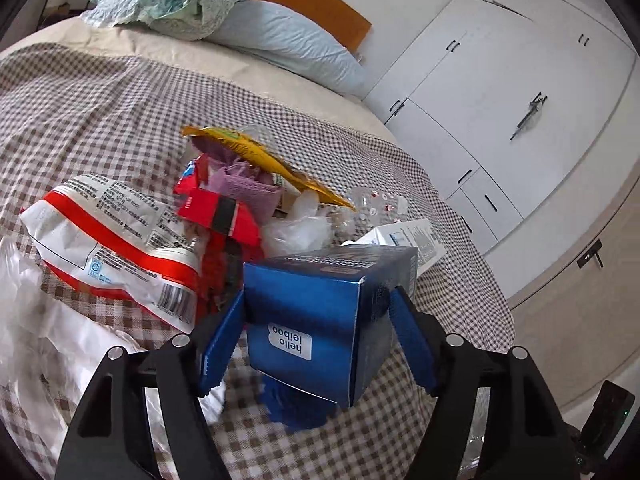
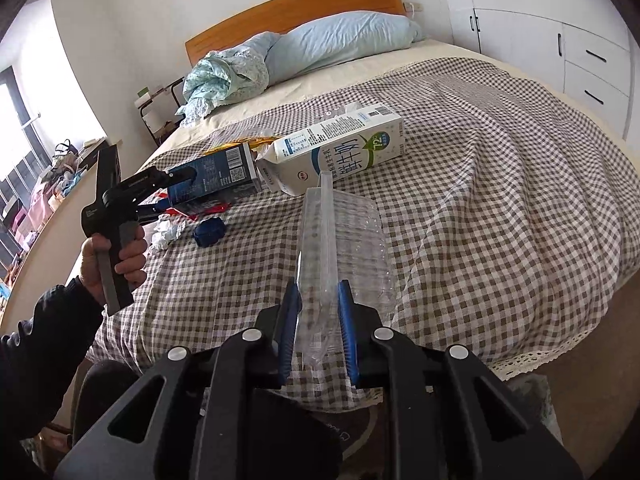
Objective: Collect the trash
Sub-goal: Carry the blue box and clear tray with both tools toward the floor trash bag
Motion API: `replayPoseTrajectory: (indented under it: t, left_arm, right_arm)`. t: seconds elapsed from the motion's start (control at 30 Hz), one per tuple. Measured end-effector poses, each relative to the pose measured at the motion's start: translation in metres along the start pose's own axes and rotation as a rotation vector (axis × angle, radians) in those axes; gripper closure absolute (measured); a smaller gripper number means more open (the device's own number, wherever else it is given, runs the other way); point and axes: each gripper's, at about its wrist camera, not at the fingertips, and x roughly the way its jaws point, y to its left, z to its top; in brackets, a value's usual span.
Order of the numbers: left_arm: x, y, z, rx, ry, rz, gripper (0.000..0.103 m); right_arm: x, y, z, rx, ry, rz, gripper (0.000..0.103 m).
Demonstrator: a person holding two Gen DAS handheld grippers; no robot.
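Observation:
My left gripper point(image 1: 316, 308) is shut on a dark blue carton box point(image 1: 320, 320) and holds it just above the checked bedspread point(image 1: 100, 104); the box also shows in the right wrist view point(image 2: 216, 178). Behind it lies a trash pile: a red-and-white snack bag point(image 1: 112, 240), red packaging point(image 1: 218, 212), purple paper point(image 1: 244, 184), a yellow wrapper point(image 1: 260, 156). My right gripper point(image 2: 318, 312) is shut on a clear plastic clamshell container point(image 2: 340, 232), raised over the bed. A white milk carton point(image 2: 332, 152) lies beyond it.
A crumpled blue item point(image 2: 210, 232) and a white tissue point(image 2: 166, 234) lie on the spread. A white plastic bag point(image 1: 48, 320) lies at the left. Pillows point(image 2: 340, 40) and a headboard point(image 2: 288, 8) are at the bed's far end. White wardrobes point(image 1: 500, 100) stand at the right.

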Motion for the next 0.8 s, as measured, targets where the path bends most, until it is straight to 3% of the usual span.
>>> replayPoseTrajectory:
  t: [0.1,0.17,0.2,0.47,0.63,0.8]
  left_arm:
    - [-0.015,-0.025,-0.007,0.030,-0.027,0.032,0.035]
    - [-0.030,-0.044,-0.011,0.074,-0.059,0.093,0.035]
    - [-0.039,-0.055,-0.012,0.093,-0.076,0.122,0.036]
    - [-0.103,-0.121,-0.021,0.179,-0.161,0.285,0.037]
    - [-0.127,-0.183,-0.053,0.302,-0.168,0.262,0.037]
    - [-0.102,-0.244,-0.101,0.392,-0.060,0.141,0.037]
  right_arm:
    - [-0.005,-0.003,-0.001,0.007,-0.012,0.002,0.084]
    - [-0.011,-0.006,-0.001,0.012,-0.028,0.001,0.086]
    - [-0.014,-0.007,0.000,0.010,-0.037,-0.002,0.093]
    - [-0.035,-0.029,-0.003,-0.009,-0.097,-0.022,0.094]
    - [-0.072,-0.053,-0.011,-0.019,-0.149,-0.066,0.094]
    - [-0.115,-0.105,-0.039,0.002,-0.154,-0.170,0.094]
